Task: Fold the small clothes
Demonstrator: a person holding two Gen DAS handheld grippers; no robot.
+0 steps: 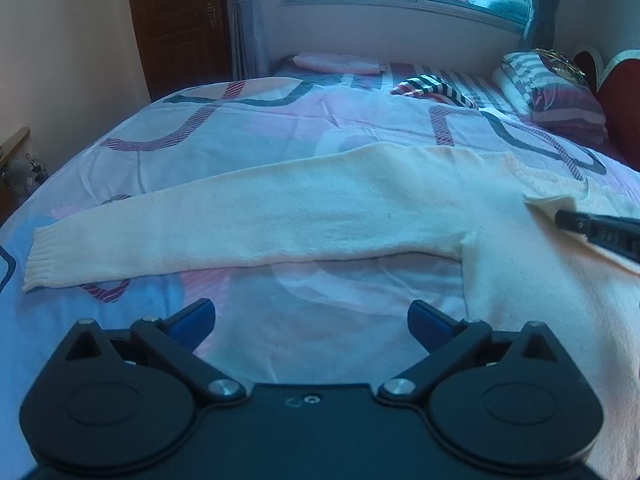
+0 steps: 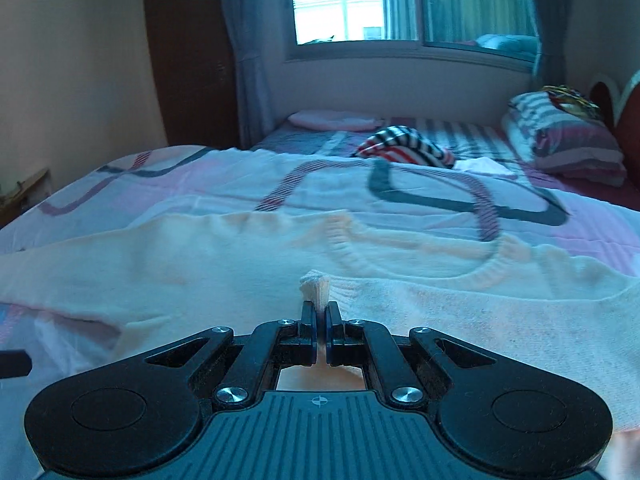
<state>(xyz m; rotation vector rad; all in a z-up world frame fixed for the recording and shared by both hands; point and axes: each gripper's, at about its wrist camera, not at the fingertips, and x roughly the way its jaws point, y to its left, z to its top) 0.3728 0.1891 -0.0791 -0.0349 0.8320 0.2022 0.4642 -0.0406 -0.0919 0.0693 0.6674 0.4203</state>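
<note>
Evidently the cream knit sweater lies spread flat across the patterned bedspread, one sleeve stretched toward the bed's left edge, ready for folding. The right gripper is clamped on a pinch of cuff ribbing, carrying it over the body. The left gripper hovers wide apart and empty near the bed's front edge, probably waiting for the outstretched sleeve.

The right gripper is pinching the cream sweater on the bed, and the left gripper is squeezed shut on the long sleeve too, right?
Not quite. The left gripper is open and holds nothing; the left wrist view shows its blue fingers spread apart, short of the long sleeve. The rest is right: the right gripper is pinching the cream sweater on the bed.
</note>
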